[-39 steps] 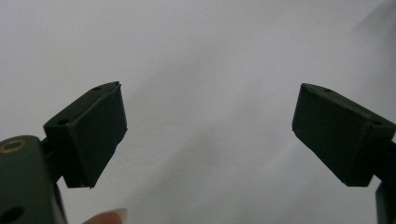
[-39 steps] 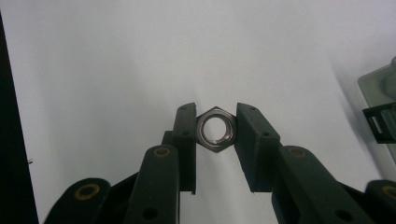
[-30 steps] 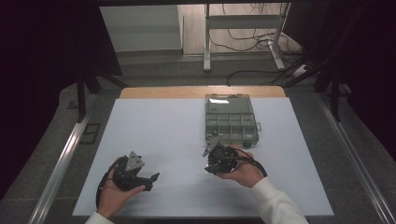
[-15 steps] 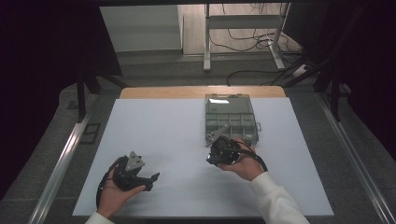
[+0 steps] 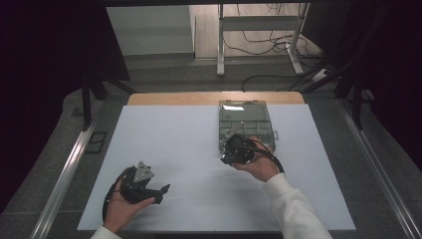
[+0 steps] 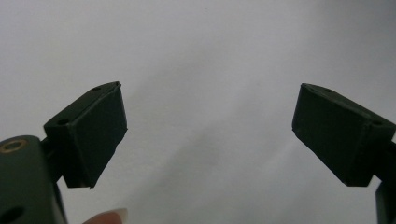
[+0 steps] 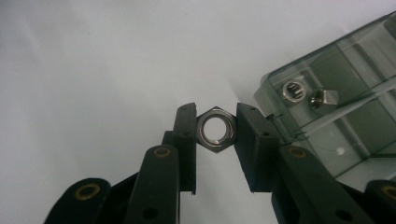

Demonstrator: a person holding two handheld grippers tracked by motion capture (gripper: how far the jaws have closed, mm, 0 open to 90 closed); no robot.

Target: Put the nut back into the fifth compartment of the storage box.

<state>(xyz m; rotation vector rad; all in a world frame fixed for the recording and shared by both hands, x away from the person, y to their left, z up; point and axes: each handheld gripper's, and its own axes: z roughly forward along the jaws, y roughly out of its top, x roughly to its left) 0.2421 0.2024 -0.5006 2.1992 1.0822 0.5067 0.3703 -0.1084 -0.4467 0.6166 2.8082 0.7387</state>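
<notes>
In the right gripper view my right gripper point(image 7: 215, 133) is shut on a silver hex nut point(image 7: 215, 129), its hole facing the camera, held over the white table. The clear compartment box point(image 7: 336, 102) lies just to the right, with a small fitting point(image 7: 293, 90) and a small bolt point(image 7: 323, 98) in one cell. From above, the right gripper point(image 5: 230, 147) sits at the near left corner of the box point(image 5: 246, 119). My left gripper point(image 5: 158, 193) rests low at the table's near left, with its jaws wide apart; the left gripper point(image 6: 210, 135) holds nothing over bare white surface.
The white table top point(image 5: 174, 144) has a wooden strip point(image 5: 214, 97) along its far edge. Metal rails run down both sides. Beyond the table stand a frame point(image 5: 259, 30) and loose cables on the floor.
My right gripper has moved forward along the box's left side, from the table in front of it to its near left corner. The left hand has stayed put.
</notes>
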